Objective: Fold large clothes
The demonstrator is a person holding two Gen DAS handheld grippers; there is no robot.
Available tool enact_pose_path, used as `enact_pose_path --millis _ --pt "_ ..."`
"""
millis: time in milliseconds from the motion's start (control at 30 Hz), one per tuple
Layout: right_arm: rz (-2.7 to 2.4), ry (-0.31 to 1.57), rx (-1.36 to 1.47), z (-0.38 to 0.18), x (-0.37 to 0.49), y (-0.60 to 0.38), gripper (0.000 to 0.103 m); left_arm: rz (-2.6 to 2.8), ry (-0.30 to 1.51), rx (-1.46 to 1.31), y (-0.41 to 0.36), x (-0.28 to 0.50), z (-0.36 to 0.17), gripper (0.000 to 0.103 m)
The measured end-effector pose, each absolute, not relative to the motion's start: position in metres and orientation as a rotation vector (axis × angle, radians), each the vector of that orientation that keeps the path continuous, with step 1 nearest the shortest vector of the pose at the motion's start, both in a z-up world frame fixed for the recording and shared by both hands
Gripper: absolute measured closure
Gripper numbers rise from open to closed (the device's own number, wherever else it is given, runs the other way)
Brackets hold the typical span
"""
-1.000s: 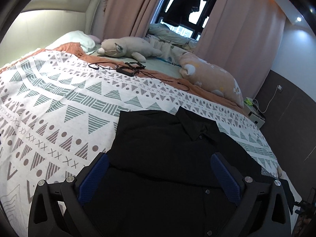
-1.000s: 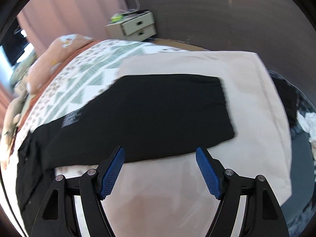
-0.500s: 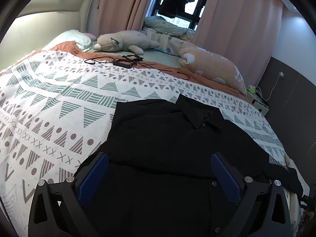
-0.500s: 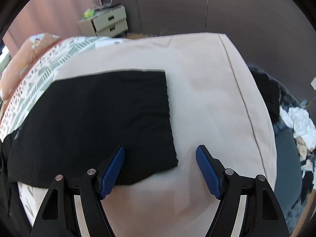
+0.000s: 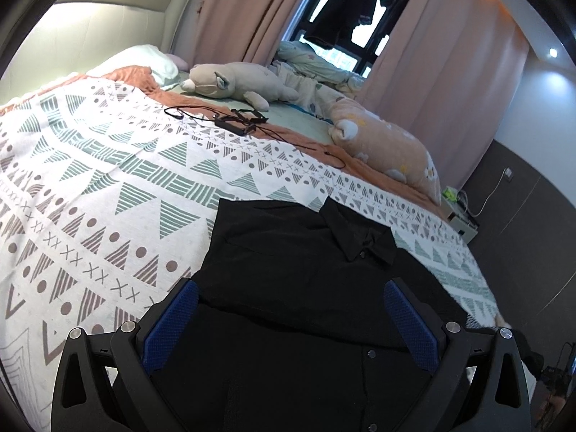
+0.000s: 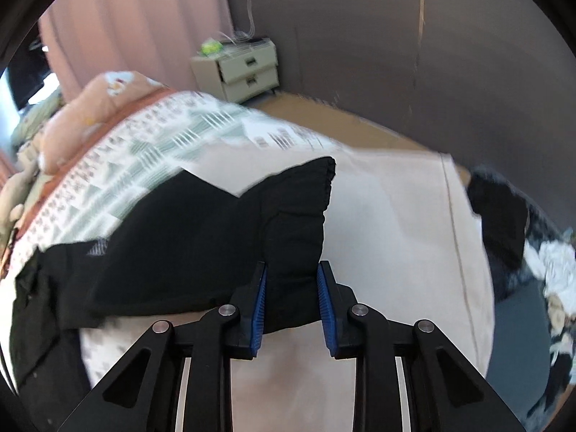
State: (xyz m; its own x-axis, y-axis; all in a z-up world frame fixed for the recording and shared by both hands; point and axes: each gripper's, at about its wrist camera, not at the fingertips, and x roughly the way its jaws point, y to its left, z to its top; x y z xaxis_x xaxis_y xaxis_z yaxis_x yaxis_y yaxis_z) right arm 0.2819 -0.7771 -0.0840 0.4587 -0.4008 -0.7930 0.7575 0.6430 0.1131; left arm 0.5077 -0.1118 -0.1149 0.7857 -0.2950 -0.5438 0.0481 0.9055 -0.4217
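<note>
- Shirt (image 5: 298, 288) – black, flat on patterned bedspread (image 5: 108, 180), collar toward pillows.
- L gripper (image 5: 291, 324) spread wide over shirt front, pinching nothing.
- R gripper (image 6: 291, 300) closing – sleeve (image 6: 295, 223) end bunched between pads.

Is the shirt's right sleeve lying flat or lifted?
Lifted: the sleeve bunches between the right gripper's closing jaws, its cuff raised off the bed.

Left gripper (image 5: 291, 318) and right gripper (image 6: 292, 300) look alike — black angular plastic frames with triangular cut-outs, silver round screws at the joints, blue ribbed pads (image 6: 260, 307) lining the fingers.
</note>
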Motion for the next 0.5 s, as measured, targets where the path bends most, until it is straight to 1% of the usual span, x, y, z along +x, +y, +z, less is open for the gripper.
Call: enact_pose_path --millis 100,333,500 --pt "-0.728 0.767 0.421 -0.040 0.296 -0.754 0.076 -0.214 0.634 -0.449 -0.100 0.504 -0.107 0.000" --pt "-0.633 0.673 0.198 0.063 0.354 -0.665 0.076 -0.226 0.613 -0.500 -0.070 0.498 -0.096 0.000" --pt "-0.558 0.625 0.085 0.113 0.392 -0.594 0.076 -0.203 0.617 -0.505 -0.043 0.493 -0.094 0.000"
